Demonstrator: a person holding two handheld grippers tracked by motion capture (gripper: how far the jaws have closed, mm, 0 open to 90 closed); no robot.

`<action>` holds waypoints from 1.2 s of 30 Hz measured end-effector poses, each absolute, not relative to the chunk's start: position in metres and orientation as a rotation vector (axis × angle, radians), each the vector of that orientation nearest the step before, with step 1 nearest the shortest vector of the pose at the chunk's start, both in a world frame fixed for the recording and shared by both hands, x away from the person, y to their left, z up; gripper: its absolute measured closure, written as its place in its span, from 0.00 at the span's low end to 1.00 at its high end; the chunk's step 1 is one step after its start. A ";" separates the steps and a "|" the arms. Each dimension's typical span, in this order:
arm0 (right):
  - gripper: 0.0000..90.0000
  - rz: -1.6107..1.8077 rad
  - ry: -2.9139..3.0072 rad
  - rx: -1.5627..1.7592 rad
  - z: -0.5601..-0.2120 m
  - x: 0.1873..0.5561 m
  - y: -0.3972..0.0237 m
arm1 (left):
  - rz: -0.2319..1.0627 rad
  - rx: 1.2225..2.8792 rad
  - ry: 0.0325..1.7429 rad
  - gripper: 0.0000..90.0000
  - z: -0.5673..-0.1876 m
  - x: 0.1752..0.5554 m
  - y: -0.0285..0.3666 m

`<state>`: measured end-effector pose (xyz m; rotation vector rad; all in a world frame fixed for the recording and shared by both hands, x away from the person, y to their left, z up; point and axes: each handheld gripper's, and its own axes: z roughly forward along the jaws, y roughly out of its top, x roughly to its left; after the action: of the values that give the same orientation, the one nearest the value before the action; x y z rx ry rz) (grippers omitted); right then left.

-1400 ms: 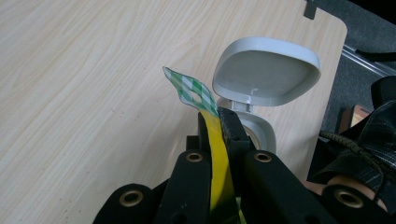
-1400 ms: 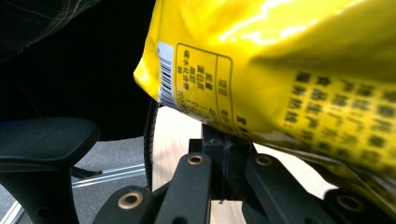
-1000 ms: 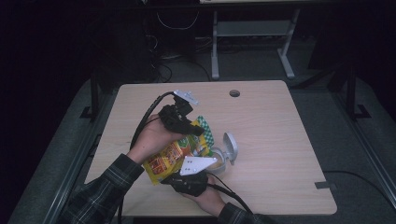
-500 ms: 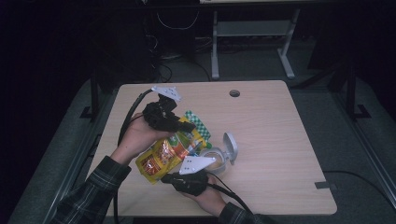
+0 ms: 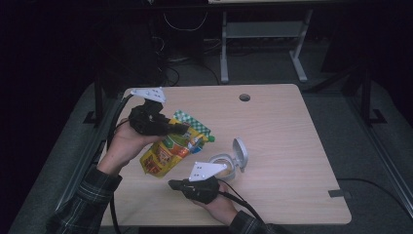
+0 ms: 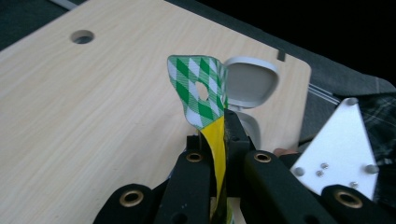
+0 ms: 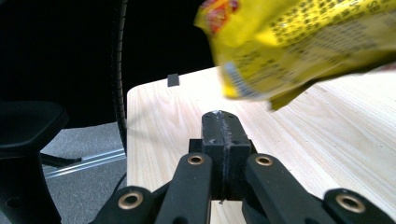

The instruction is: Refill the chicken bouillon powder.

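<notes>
Nearest the person, the right gripper [image 5: 179, 185] sits low over the near edge of the table [image 5: 292, 146], held in the right hand [image 5: 221, 207]. In the right gripper view its two black jaws are pressed flat together with nothing between them, so it is closed and empty. Just above and beyond its closed tips hangs the lower end of the yellow pouch [image 7: 299, 42], off the table surface and apart from this gripper. Just beside the right gripper, on its far side, stands a small grey container [image 5: 225, 163] with its hinged lid [image 5: 239, 153] flipped up and open.

Farther out, the left gripper [image 5: 182, 129] is held in the left hand [image 5: 124, 144] above the table. Its jaws are clamped on the pouch: in the left gripper view the yellow edge of the pouch runs straight down between the two jaws, and the green-and-white checked top [image 6: 198, 91] with its hanging hole sticks up past the tips. From above, the pouch [image 5: 170, 148] hangs tilted below this gripper, its checked end toward the far side and its yellow body toward the person. Beyond the left gripper's tips, in its own view, the grey container and its raised lid [image 6: 250, 84] stand on the wood.

Past both grippers, a round cable hole [image 5: 244, 97] marks the far edge of the table.
</notes>
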<state>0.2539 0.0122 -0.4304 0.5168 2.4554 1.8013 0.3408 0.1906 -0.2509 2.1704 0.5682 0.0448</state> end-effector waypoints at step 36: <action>1.00 1.728 2.440 0.590 -0.423 0.247 -0.051 | 0.106 1.979 0.662 1.00 -0.329 0.381 0.197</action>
<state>0.2471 -0.0510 -0.4233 0.5896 2.4396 1.7280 0.3810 0.1969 -0.3294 1.9793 0.6619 0.1059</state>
